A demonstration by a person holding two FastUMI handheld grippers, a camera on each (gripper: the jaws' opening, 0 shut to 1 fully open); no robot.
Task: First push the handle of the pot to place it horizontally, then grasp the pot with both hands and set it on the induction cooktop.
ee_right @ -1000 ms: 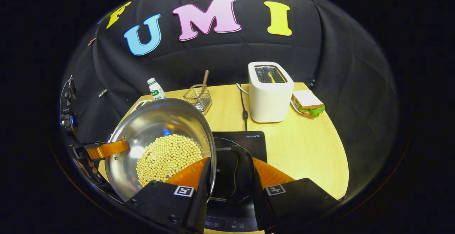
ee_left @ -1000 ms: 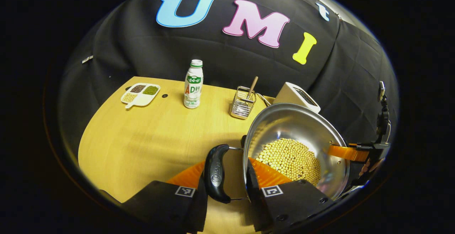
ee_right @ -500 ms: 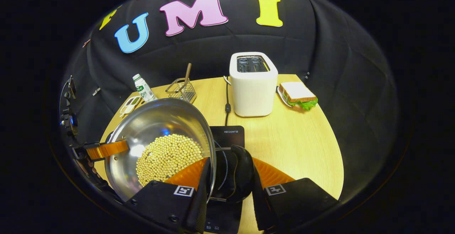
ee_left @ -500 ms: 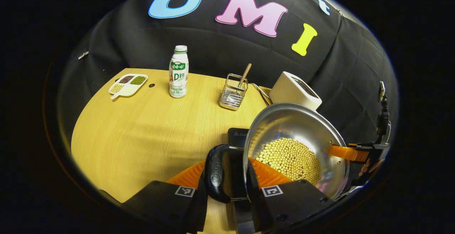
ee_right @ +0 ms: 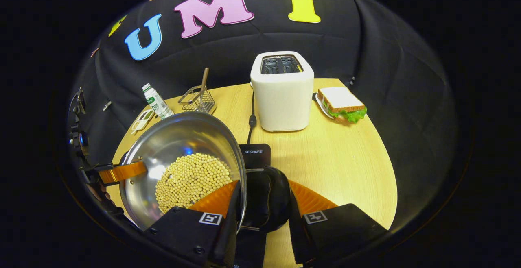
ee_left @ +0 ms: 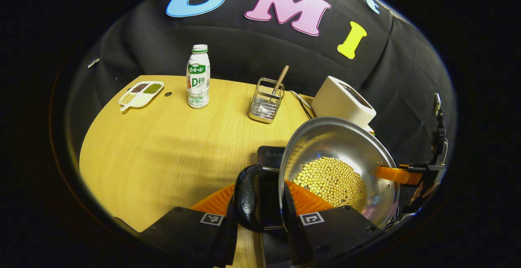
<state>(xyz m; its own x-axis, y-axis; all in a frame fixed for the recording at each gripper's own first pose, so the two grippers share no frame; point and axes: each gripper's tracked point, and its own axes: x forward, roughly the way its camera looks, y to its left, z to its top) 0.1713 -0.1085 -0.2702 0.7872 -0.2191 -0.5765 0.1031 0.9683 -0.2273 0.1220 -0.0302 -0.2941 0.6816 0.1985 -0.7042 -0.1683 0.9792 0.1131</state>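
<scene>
Wooden tabletop carries the cooktop, partly covered by the pot held just above it. Each gripper's jaws are clamped on a side handle: left gripper, right gripper

Black cloth wall behind a seemingly round, light wooden table.

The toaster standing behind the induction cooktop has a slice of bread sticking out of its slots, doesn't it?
Not quite: the toaster does stand behind the induction cooktop, but the right gripper view shows its slots empty. The bread is the sandwich lying beside it.
</scene>
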